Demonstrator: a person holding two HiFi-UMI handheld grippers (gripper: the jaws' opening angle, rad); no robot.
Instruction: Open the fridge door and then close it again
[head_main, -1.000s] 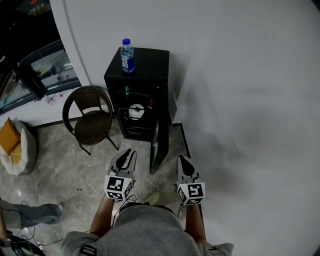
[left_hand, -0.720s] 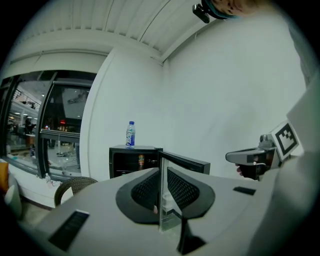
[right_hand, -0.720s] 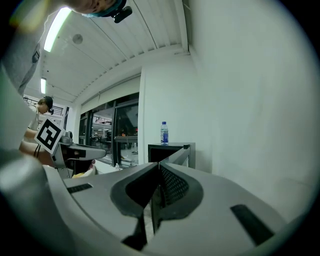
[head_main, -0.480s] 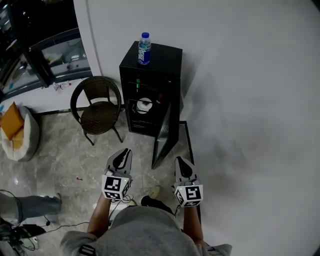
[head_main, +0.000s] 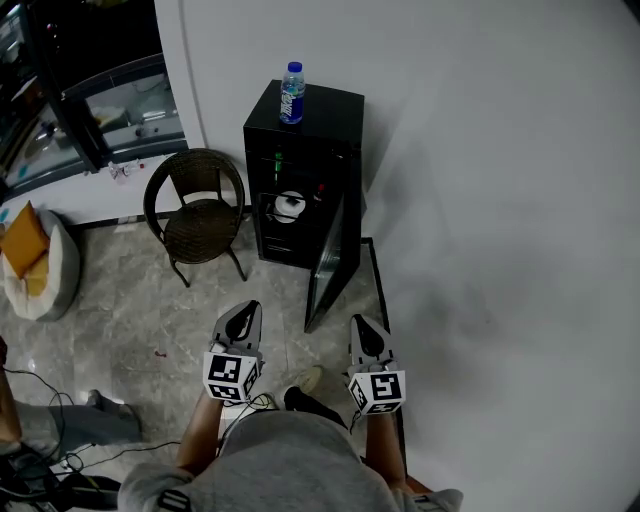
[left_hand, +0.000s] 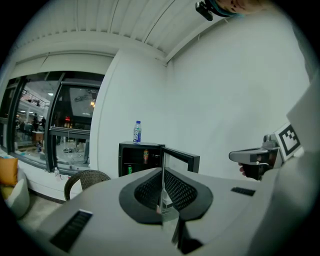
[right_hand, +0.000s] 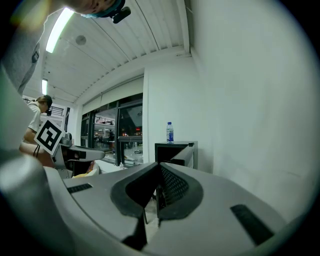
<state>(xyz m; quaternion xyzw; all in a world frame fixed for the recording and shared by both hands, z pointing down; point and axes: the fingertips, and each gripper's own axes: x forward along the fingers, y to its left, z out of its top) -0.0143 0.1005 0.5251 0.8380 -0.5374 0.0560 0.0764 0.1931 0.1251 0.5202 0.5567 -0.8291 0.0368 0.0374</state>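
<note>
Head view, looking steeply down. The fridge (head_main: 318, 118), a low black cabinet, stands against the white wall (head_main: 490, 200). Its door (head_main: 328, 262) hangs wide open, hinged on the wall side, with the free edge swung out over the floor (head_main: 150, 310) towards the person. A bottle (head_main: 291, 92) stands upright on the fridge top near its left front corner. On the lit shelves sit a white round item (head_main: 288, 205), a green spot and a red spot, all too small to identify.

The left gripper (head_main: 244, 313) and right gripper (head_main: 362, 326) are held side by side, both well short of the door and touching nothing. The door's free edge points into the gap between them, nearer the right one. Only bare floor lies between the grippers and the fridge.

A wicker chair (head_main: 198, 212) stands just beside the fridge on its left, clear of the door's swing. Farther left are a glazed front (head_main: 100, 90) and a white beanbag (head_main: 40, 290) with an orange cushion (head_main: 24, 240). A second person's leg (head_main: 60, 422) and cables (head_main: 50, 470) lie at lower left. The holder's shoes (head_main: 305, 392) show between the grippers.

Left gripper view: the left gripper's (left_hand: 162, 187) jaws have just closed and now meet, with nothing between them. Beyond them are the fridge (left_hand: 137, 161), the door (left_hand: 181, 157), the bottle (left_hand: 137, 131) and the chair (left_hand: 84, 179).

Right gripper view: the right gripper's (right_hand: 158, 185) jaws are pressed together and empty. The fridge (right_hand: 172, 150) and bottle (right_hand: 170, 132) lie straight ahead.
</note>
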